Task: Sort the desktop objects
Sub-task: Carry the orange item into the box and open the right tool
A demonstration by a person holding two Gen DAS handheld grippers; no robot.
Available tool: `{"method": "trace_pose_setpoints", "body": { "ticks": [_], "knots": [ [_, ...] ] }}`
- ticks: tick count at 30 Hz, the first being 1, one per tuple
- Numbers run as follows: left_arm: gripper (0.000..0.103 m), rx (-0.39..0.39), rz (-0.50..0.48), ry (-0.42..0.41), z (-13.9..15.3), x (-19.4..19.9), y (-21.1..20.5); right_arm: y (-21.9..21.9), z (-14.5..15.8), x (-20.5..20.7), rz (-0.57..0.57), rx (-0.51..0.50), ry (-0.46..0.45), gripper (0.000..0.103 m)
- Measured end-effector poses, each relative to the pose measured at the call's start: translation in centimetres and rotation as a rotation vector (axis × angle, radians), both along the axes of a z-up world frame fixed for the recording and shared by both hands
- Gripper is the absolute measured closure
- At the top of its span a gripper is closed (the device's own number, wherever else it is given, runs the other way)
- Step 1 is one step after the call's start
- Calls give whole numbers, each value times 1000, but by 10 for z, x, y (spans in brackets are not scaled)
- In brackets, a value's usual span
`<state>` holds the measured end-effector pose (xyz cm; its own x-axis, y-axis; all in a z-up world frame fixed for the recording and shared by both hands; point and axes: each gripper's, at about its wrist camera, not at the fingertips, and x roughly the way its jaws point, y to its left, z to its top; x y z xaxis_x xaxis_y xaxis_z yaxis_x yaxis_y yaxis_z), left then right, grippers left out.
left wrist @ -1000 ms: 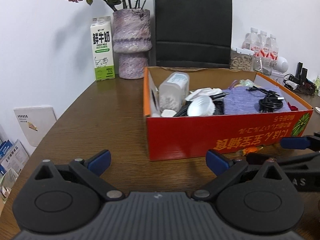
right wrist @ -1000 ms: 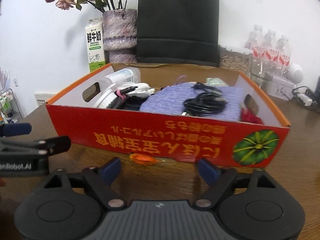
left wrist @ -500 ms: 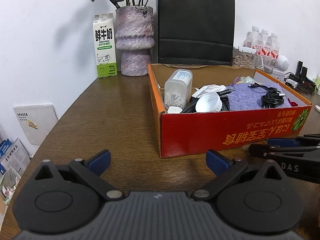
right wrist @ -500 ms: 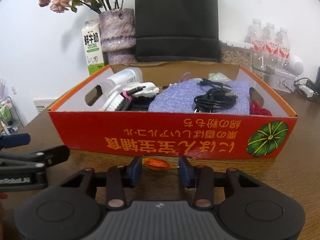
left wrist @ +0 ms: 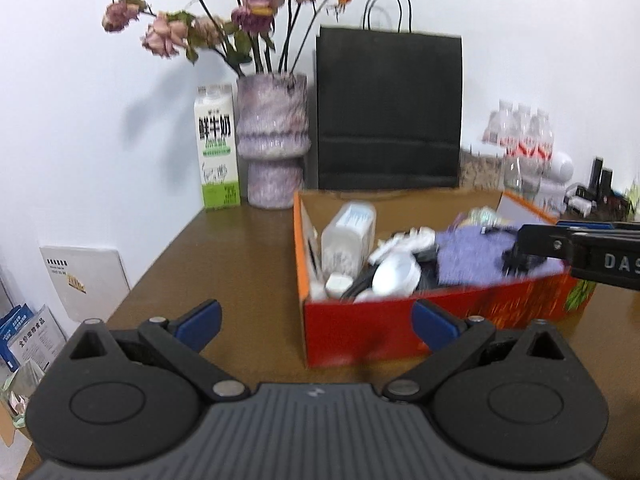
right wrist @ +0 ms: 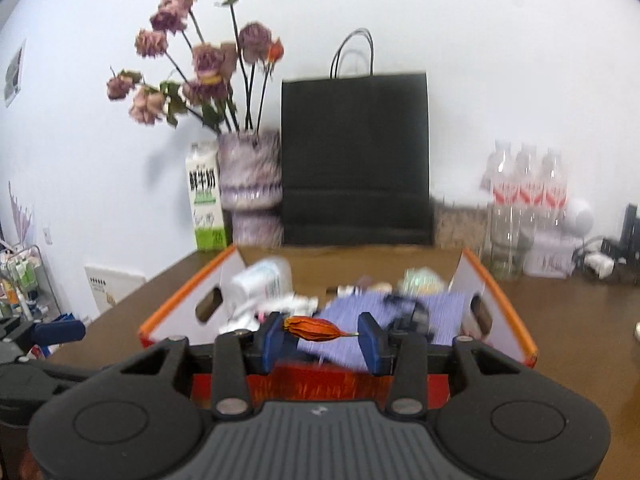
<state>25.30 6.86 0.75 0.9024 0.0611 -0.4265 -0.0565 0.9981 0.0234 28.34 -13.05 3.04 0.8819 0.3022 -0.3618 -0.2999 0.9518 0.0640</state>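
Between the blue pads of the right claw [right wrist: 322,338] sits a small dried orange flower bud [right wrist: 310,329], pinched crosswise and held in the air in front of the red cardboard box [right wrist: 320,384]. That box holds a purple cloth [right wrist: 352,316], a black cable [left wrist: 520,258] and a clear plastic jar [left wrist: 348,240] lying tilted. To its left, the left claw [left wrist: 316,320] is spread wide with nothing in it. Both hang over a brown wooden table [left wrist: 240,264] (blurred here). Against the white wall stand a milk carton [left wrist: 217,146], a purple vase of wilted roses [left wrist: 274,144], a black paper bag [left wrist: 390,112] and water bottles [right wrist: 528,184].
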Motion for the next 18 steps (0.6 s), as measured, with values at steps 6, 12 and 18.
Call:
{"method": "trace_pose_setpoints", "body": {
  "ticks": [6,12,18],
  "knots": [
    [0,-25,22,-53,28,17,-18,-9,16,18,-18,6,-45,63],
    [0,-69,105,-74,35,41,-31,-19,11,39,-30,15,-42,63],
    [0,-58,135,-49,24,54,-36,-26,6,51,-24,4,-34,63]
  ]
}}
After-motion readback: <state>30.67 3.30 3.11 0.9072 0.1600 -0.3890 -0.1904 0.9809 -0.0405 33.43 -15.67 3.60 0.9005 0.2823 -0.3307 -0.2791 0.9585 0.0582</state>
